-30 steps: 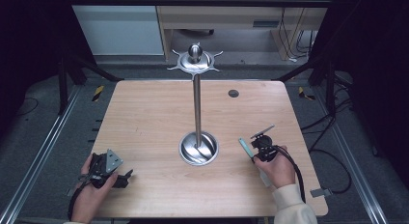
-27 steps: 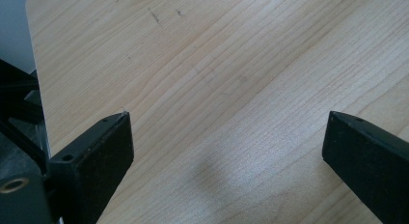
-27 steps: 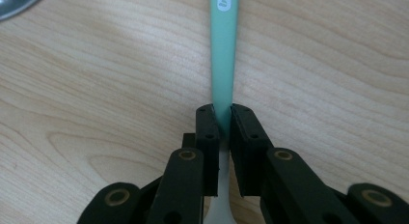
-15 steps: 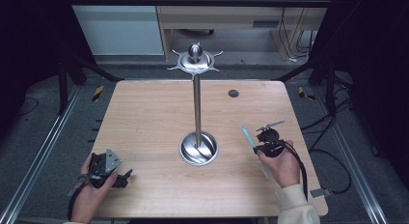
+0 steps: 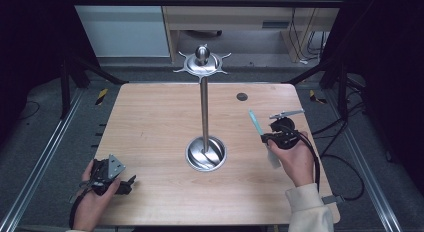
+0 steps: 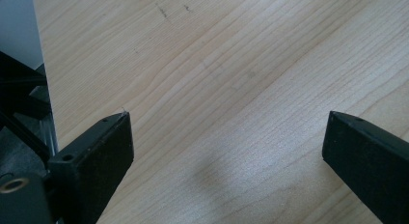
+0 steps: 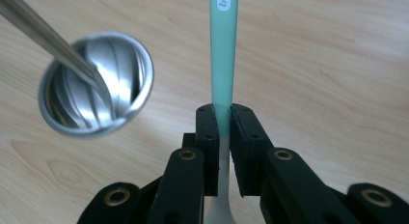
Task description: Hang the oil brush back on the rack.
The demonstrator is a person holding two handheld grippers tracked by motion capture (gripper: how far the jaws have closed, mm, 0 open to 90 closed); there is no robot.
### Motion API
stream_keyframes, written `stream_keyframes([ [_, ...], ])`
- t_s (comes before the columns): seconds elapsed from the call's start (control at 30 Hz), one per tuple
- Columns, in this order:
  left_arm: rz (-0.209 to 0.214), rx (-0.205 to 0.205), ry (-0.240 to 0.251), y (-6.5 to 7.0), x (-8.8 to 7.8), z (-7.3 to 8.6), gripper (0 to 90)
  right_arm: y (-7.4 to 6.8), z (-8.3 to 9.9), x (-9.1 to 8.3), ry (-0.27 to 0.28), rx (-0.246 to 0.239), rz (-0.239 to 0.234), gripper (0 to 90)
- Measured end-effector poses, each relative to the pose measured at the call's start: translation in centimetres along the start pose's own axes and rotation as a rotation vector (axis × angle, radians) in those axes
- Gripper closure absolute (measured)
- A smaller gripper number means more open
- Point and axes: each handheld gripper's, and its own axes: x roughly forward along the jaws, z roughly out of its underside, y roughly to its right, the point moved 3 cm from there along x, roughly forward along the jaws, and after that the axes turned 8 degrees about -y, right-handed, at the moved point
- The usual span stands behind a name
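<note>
A steel stand rises from a round dish base (image 5: 206, 153) at the table's middle, its pole (image 5: 204, 107) topped by a hooked disc (image 5: 202, 62). To the right of the base, my right gripper (image 5: 267, 138) is shut on a slim teal-and-white utensil (image 5: 255, 122) that points away from the person. In the right gripper view the teal handle (image 7: 223, 50) runs up from between the pads of that gripper (image 7: 224, 113), with the dish base (image 7: 96, 84) to its left. My left gripper (image 5: 127, 184) rests at the front left, and in its own view it (image 6: 226, 132) stands open over bare wood.
A small dark round spot (image 5: 242, 96) lies on the wooden table (image 5: 150, 122) at the back right. Metal rails and dark frame posts flank the table. Cables trail on the floor at the right.
My right gripper has carried the utensil a little farther from the person, its teal tip now higher and more upright. The left gripper has stayed put.
</note>
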Motion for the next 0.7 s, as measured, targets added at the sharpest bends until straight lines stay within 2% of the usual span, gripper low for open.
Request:
stream_keyframes([
  [0.1, 0.001, 0.004, 0.001, 0.0, 0.0, 0.0, 3.6, -0.6, -0.6, -0.4, 0.035, -0.018, -0.002, 82.4],
  [0.23, 0.005, 0.008, 0.004, 0.1, 0.0, -0.2, 3.6, -1.2, -0.3, -0.6, 0.066, -0.035, -0.003, 82.4],
  [0.5, 0.008, 0.01, 0.007, 0.1, 0.0, -0.2, 3.6, -2.0, -0.4, -1.0, 0.089, -0.059, -0.003, 82.4],
  [0.7, 0.01, 0.011, 0.007, 0.2, 0.0, -0.3, 3.6, -2.8, -0.7, -2.3, 0.127, -0.077, 0.002, 82.4],
])
